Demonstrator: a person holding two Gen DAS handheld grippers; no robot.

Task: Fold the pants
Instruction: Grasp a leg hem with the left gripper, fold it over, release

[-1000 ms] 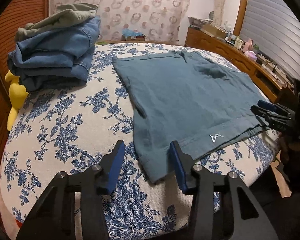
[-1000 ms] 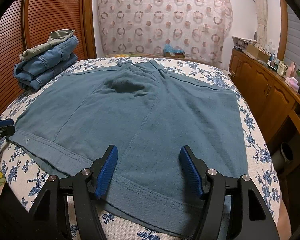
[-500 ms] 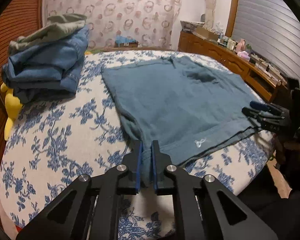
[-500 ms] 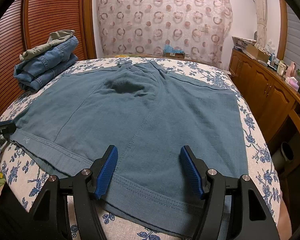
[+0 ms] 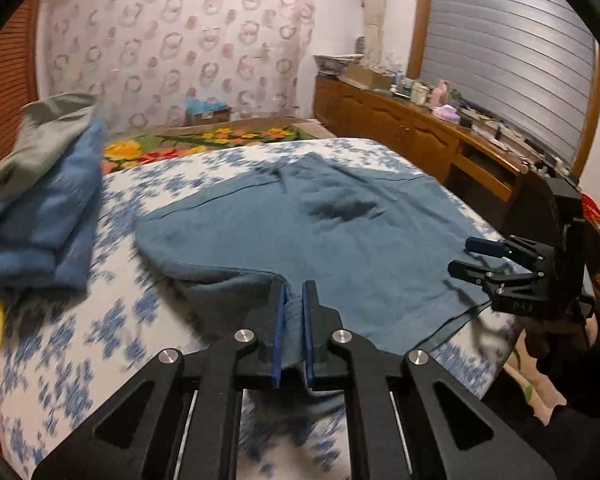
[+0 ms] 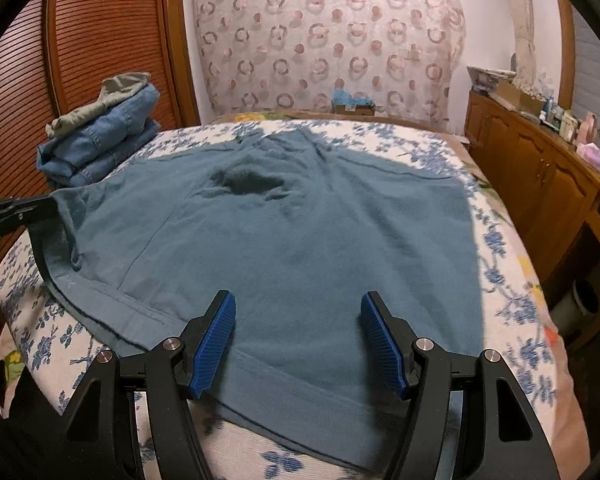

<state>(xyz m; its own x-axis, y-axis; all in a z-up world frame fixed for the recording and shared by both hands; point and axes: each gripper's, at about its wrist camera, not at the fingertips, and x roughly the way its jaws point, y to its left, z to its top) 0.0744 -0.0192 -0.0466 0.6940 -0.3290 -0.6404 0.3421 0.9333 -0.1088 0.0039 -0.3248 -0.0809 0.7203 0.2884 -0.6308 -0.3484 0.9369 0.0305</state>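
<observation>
Spread across a bed (image 6: pixel 512 280) covered in blue-flowered white cloth: teal pants (image 6: pixel 300 248), lying flat over most of the mattress, waistband end near, legs running toward the far curtain. At the far left, stacked against the wooden louvred doors, folded jeans (image 6: pixel 100 148) under a grey-green garment (image 6: pixel 112 96), well apart from the pants.

Changed within the last second: near-left corner of the pants, flat on the cover a moment ago, now pinched and raised off the bed, cloth drooping from it in a curved fold. Jaws there open a second ago, now clamped. Taken as the opening of the first fold, the left side about to be carried across toward the right; nothing folded yet.

Left gripper (image 5: pixel 292 320): shut tight on that corner, teal fabric bunched between its blue pads. Right gripper (image 6: pixel 298 344): jaws wide, holding nothing, poised just above the near hem right of centre, hem edge passing below both blue pads (image 6: pixel 216 344); contact with the cloth impossible to tell.
</observation>
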